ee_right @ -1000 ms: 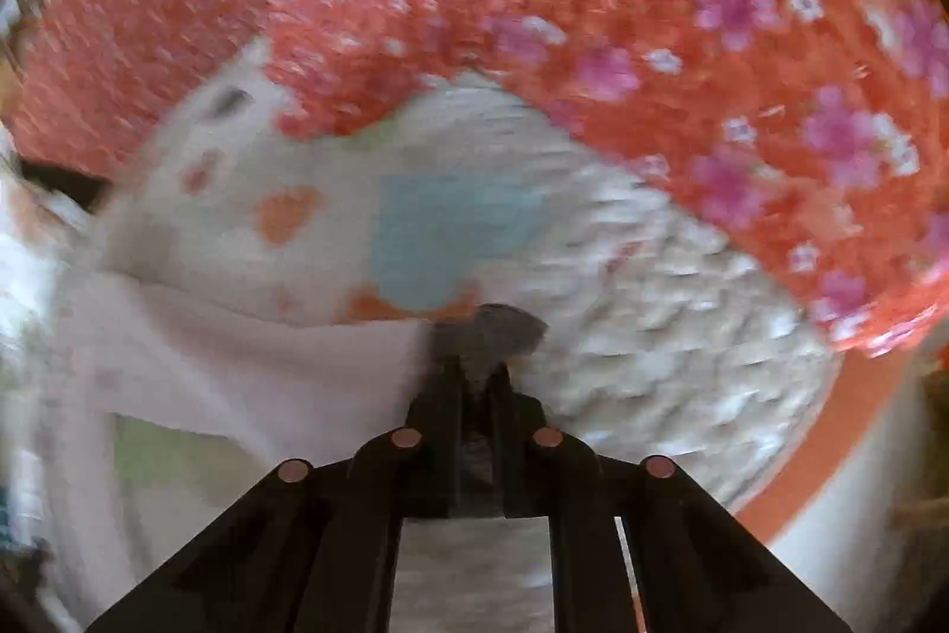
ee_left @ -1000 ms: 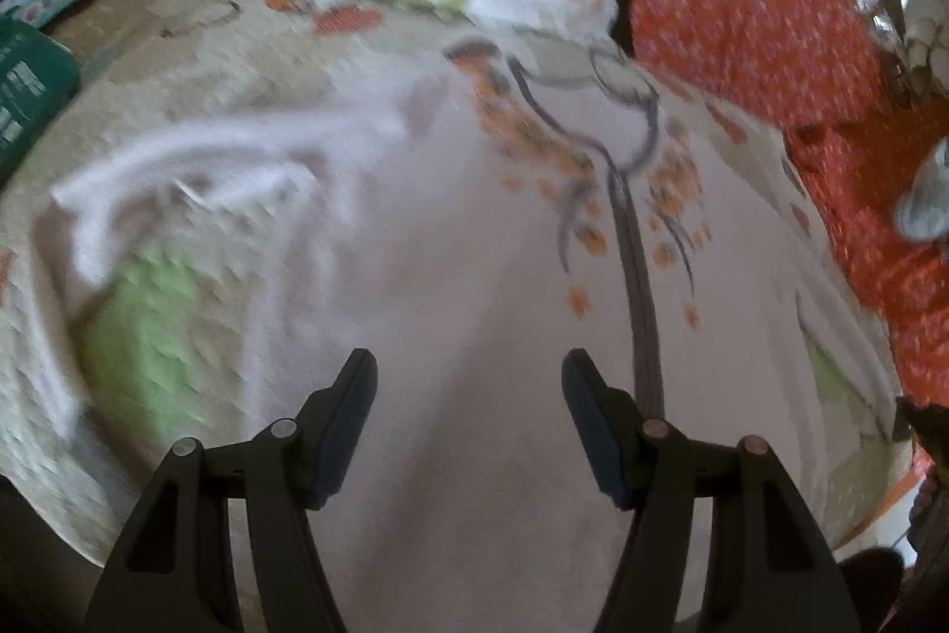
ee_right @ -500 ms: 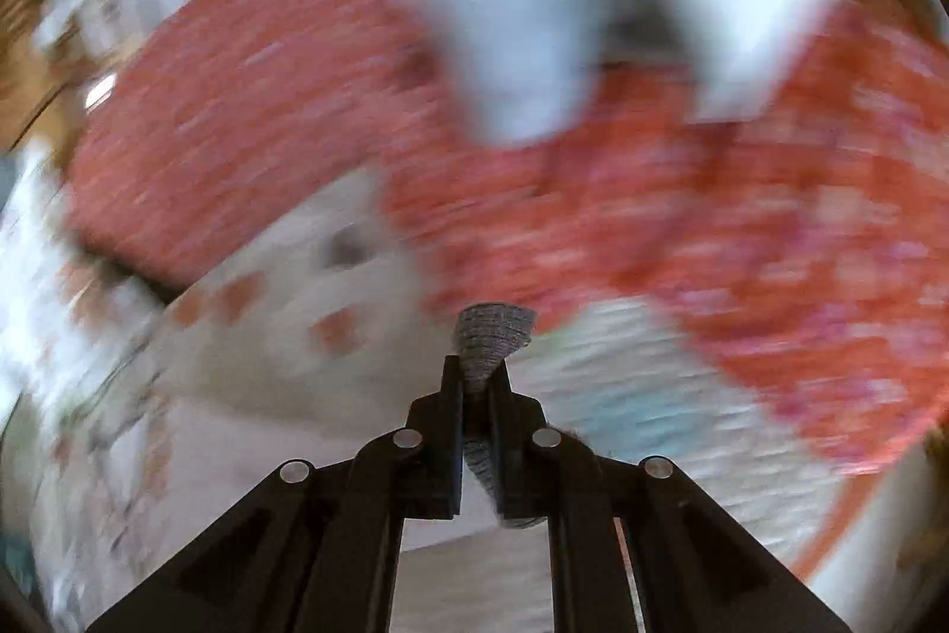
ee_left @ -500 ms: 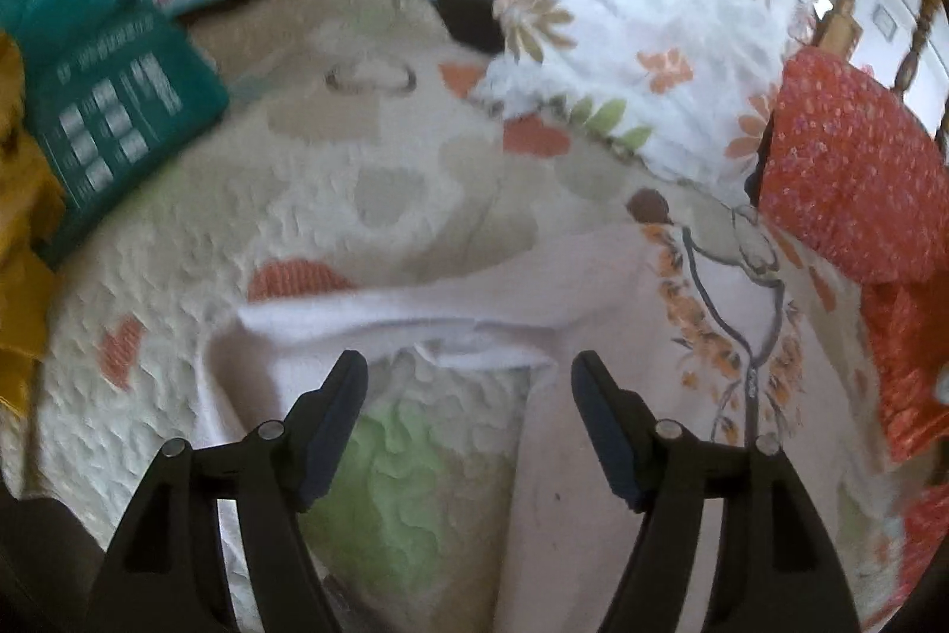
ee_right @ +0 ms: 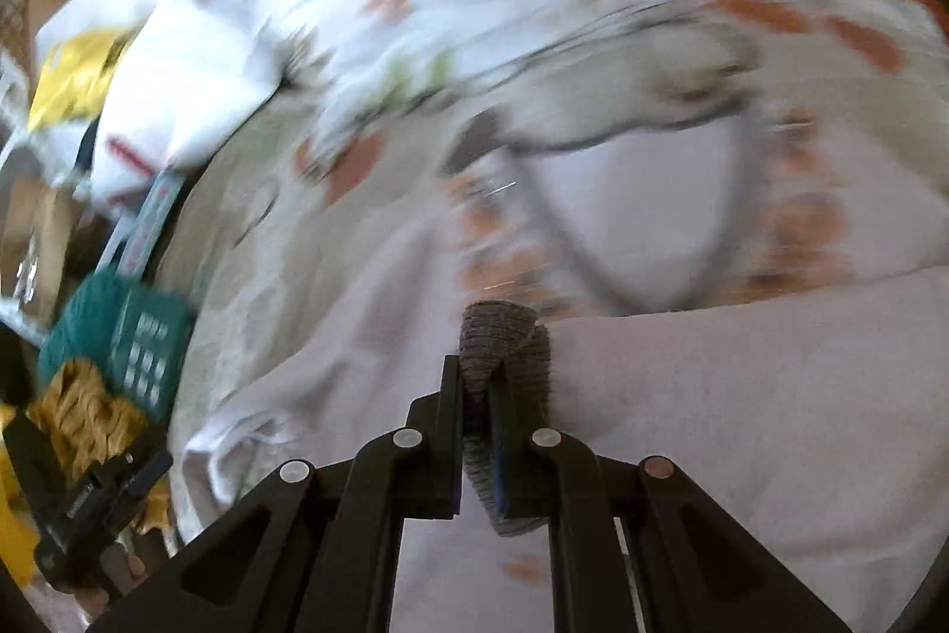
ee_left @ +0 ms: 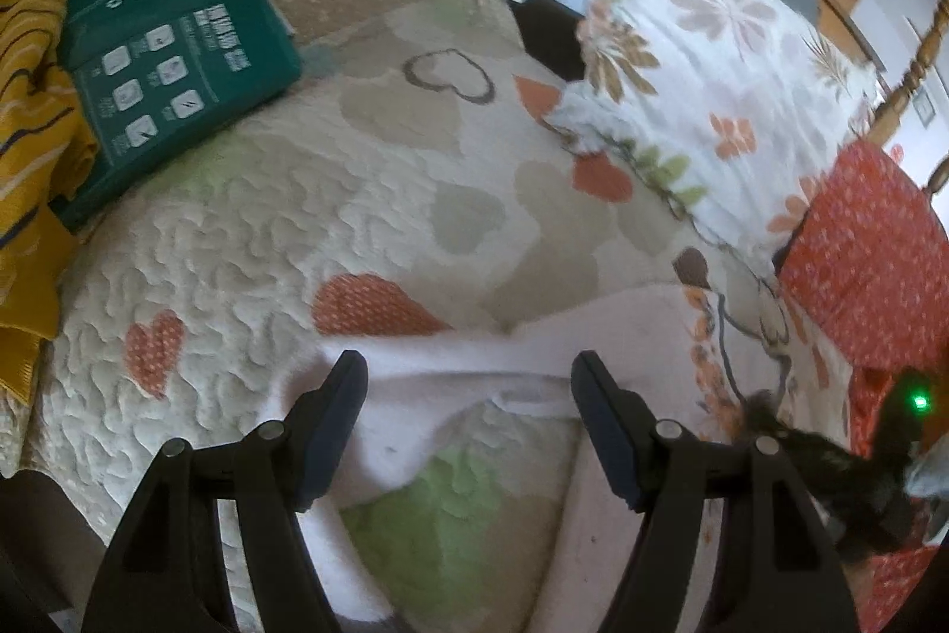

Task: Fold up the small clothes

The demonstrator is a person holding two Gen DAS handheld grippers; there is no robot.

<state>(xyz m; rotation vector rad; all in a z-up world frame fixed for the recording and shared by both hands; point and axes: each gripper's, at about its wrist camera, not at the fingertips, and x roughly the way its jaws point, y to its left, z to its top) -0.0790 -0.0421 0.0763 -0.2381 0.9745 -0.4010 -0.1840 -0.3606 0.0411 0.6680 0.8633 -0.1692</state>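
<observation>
1. The left gripper (ee_left: 468,384) is held with its jaws spread wide and empty above the white garment (ee_left: 451,366), whose folded upper edge runs across the gap just ahead of the jaw tips; a neckline or opening appears to lie directly between them.
2. The garment is spread on the quilted bedspread (ee_left: 249,229), apparently so that it can be folded flat. A green patch of the quilt is seen below and between the jaws, through the opening.
3. The right gripper (ee_right: 477,390) is clamped on a grey ribbed edge (ee_right: 504,336), judged to be a cuff or hem, which bulges out ahead of the closed jaws. The white garment (ee_right: 741,395) lies just right of and below them.
4. The right view is smeared by motion, so it cannot be told exactly where the grey edge is being carried.
5. A floral pillow (ee_left: 712,69) and a teal package (ee_left: 166,69) lie well beyond the left jaws, apart from the garment.
6. The fold is judged unfinished.
</observation>
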